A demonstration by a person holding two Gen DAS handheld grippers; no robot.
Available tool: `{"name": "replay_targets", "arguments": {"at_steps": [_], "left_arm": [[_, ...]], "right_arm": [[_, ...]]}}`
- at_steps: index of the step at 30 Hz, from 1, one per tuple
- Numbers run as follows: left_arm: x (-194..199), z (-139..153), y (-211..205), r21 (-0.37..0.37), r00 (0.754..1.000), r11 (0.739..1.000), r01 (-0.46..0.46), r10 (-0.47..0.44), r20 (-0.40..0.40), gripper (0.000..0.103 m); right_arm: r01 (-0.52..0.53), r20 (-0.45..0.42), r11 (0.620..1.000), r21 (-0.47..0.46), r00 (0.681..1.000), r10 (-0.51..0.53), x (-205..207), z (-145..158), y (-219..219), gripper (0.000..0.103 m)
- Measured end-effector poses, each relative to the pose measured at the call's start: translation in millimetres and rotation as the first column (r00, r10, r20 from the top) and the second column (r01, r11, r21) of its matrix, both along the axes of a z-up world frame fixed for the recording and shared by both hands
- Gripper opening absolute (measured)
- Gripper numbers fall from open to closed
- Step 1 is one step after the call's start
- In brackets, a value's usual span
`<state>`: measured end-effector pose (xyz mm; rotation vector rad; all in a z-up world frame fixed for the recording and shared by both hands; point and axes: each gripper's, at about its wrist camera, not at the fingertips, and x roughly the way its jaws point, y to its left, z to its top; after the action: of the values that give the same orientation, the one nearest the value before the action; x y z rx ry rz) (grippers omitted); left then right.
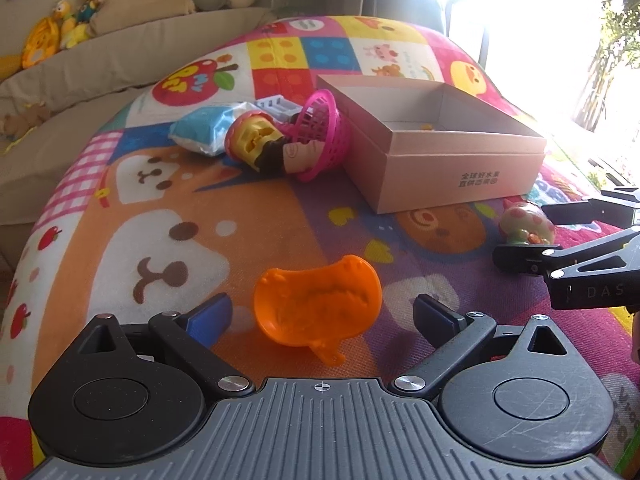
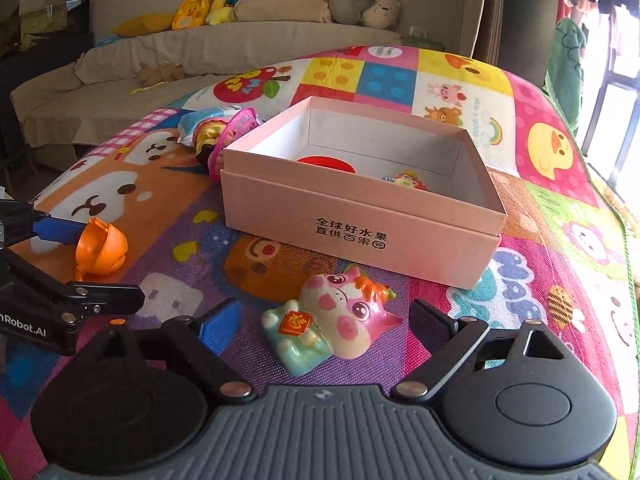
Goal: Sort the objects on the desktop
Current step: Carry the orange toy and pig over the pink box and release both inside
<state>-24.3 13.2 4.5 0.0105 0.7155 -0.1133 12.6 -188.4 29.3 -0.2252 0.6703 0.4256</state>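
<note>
Currently, the orange toy (image 1: 318, 307) is framed between the fingers of the left gripper (image 1: 322, 316), which are spread apart with gaps on both sides; no pad contact is seen. The pig figurine (image 2: 336, 328) is bracketed by the right gripper (image 2: 324, 322), fingers apart and clear of it. Both toys are lying on the play mat (image 1: 200, 216). The pink box (image 2: 360, 216) is set just beyond the figurine, top open, near wall facing the grippers. Open mat is seen between the two toys.
</note>
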Motion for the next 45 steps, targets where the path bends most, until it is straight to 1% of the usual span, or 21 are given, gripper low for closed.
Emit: {"name": "replay_targets", "arguments": {"at_steps": [1, 6, 10, 11, 12, 14, 16, 18, 20, 22, 24, 25, 27, 29, 31, 34, 35, 39, 41, 42, 45], "left_arm": [[0, 0, 0, 0.002, 1.000, 1.000, -0.005, 0.005, -0.002, 0.100], [1, 2, -5, 0.010, 1.000, 1.000, -0.008, 0.008, -0.010, 0.095], [1, 3, -11, 0.026, 1.000, 1.000, -0.005, 0.005, -0.008, 0.082], [1, 4, -12, 0.029, 1.000, 1.000, -0.004, 0.004, -0.006, 0.071], [0, 6, -13, 0.030, 1.000, 1.000, 0.001, 0.000, -0.003, 0.066], [-1, 12, -13, 0.027, 1.000, 1.000, 0.007, -0.007, 0.013, 0.066], [0, 25, -15, 0.032, 0.998, 0.999, 0.022, -0.024, 0.058, 0.066], [7, 46, -21, 0.042, 0.991, 0.998, 0.047, -0.052, 0.123, 0.066], [19, 68, -31, 0.060, 0.977, 0.995, 0.077, -0.087, 0.197, 0.066], [37, 85, -44, 0.072, 0.960, 0.992, 0.103, -0.118, 0.253, 0.066], [57, 93, -59, 0.085, 0.944, 0.988, 0.132, -0.151, 0.293, 0.066], [68, 93, -68, 0.097, 0.938, 0.985, 0.142, -0.165, 0.305, 0.066], [91, 90, -81, 0.101, 0.937, 0.982, 0.158, -0.182, 0.298, 0.066], [112, 80, -91, 0.085, 0.944, 0.976, 0.198, -0.214, 0.250, 0.067], [118, 71, -94, 0.090, 0.950, 0.973, 0.211, -0.226, 0.214, 0.069], [98, 66, -81, 0.077, 0.944, 0.971, 0.226, -0.238, 0.230, 0.085], [89, 65, -75, 0.076, 0.943, 0.972, 0.220, -0.232, 0.238, 0.089], [59, 59, -44, 0.069, 0.957, 0.985, 0.158, -0.170, 0.237, 0.095], [47, 52, -27, 0.071, 0.969, 0.991, 0.112, -0.124, 0.215, 0.095], [42, 47, -18, 0.073, 0.975, 0.994, 0.085, -0.098, 0.199, 0.095], [33, 34, 9, 0.075, 0.989, 0.997, -0.009, -0.002, 0.150, 0.096]], "right_arm": [[0.000, -0.009, 1.000, -0.001, 1.000, 0.000, 1, 0, -1, 0.074], [0.005, -0.004, 1.000, 0.015, 1.000, -0.005, -5, 6, -6, 0.072], [-0.001, 0.007, 1.000, 0.018, 1.000, 0.001, -13, 15, -12, 0.072], [-0.005, 0.008, 1.000, 0.018, 1.000, 0.004, -15, 18, -14, 0.072], [-0.009, 0.008, 1.000, 0.020, 1.000, 0.008, -17, 21, -16, 0.072], [-0.015, -0.001, 0.999, 0.035, 1.000, 0.015, -21, 27, -22, 0.071], [-0.017, 0.002, 0.998, 0.059, 1.000, 0.017, -23, 40, -31, 0.070], [-0.013, 0.044, 0.996, 0.094, 0.999, 0.009, -24, 62, -40, 0.070], [-0.005, 0.118, 0.990, 0.142, 0.993, -0.012, -20, 93, -51, 0.070], [0.012, 0.177, 0.985, 0.169, 0.983, -0.043, -10, 118, -56, 0.070], [0.035, 0.231, 0.982, 0.188, 0.970, -0.079, 8, 140, -60, 0.070], [0.043, 0.247, 0.981, 0.190, 0.965, -0.090, 16, 146, -60, 0.070], [0.065, 0.254, 0.978, 0.197, 0.960, -0.116, 41, 153, -60, 0.070], [0.081, 0.204, 0.972, 0.221, 0.971, -0.128, 69, 152, -59, 0.070], [0.097, 0.143, 0.965, 0.244, 0.981, -0.135, 93, 146, -57, 0.070], [0.140, 0.063, 0.960, 0.241, 0.985, -0.159, 129, 129, -49, 0.070], [0.147, 0.048, 0.961, 0.233, 0.986, -0.162, 137, 123, -45, 0.070], [0.164, -0.012, 0.966, 0.202, 0.986, -0.165, 166, 101, -27, 0.069], [0.172, -0.028, 0.969, 0.175, 0.985, -0.169, 176, 91, -17, 0.070], [0.183, -0.030, 0.970, 0.161, 0.983, -0.180, 180, 87, -12, 0.074], [0.196, -0.027, 0.972, 0.133, 0.981, -0.194, 181, 83, 1, 0.075]]}}
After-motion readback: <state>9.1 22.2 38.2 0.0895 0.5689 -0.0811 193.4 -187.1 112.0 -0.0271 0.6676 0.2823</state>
